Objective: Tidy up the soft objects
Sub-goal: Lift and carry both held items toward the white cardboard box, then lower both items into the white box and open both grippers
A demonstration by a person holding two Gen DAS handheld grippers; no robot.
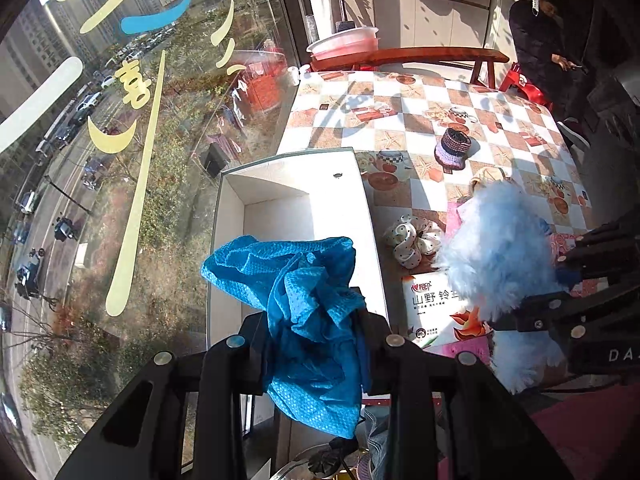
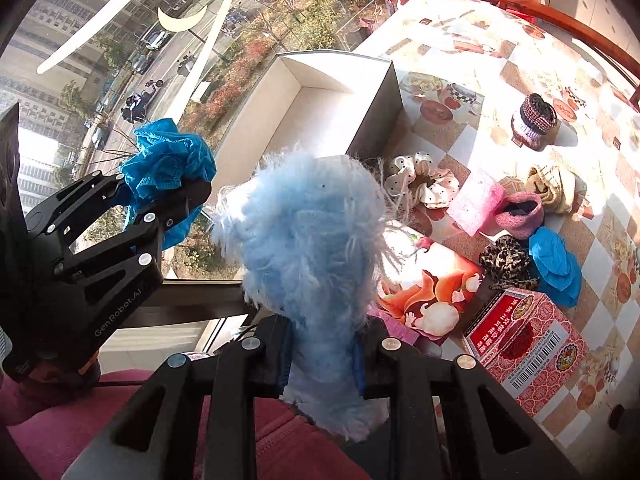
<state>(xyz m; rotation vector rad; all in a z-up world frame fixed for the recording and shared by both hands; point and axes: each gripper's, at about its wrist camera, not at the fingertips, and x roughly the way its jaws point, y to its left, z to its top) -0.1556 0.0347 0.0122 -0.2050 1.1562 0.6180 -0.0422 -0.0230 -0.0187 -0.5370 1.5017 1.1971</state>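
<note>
Left gripper [image 1: 316,344] pinches a crumpled blue waffle-weave cloth [image 1: 304,312], bunched folds hanging either side of the black fingers, held above the near end of a white rectangular cardboard box [image 1: 352,200] with smooth walls. Right gripper [image 2: 322,354] is clamped on a pale blue fluffy feathery item [image 2: 312,240], wispy fibres sticking out, held in the air near the box. On the checkered glossy tablecloth [image 2: 472,148]: polka-dot satin scrunchie [image 2: 420,180], pink foam sponge [image 2: 474,204], leopard-print scrunchie [image 2: 506,262], knitted purple-brown cylinder [image 2: 534,120], red printed carton [image 2: 528,340]
</note>
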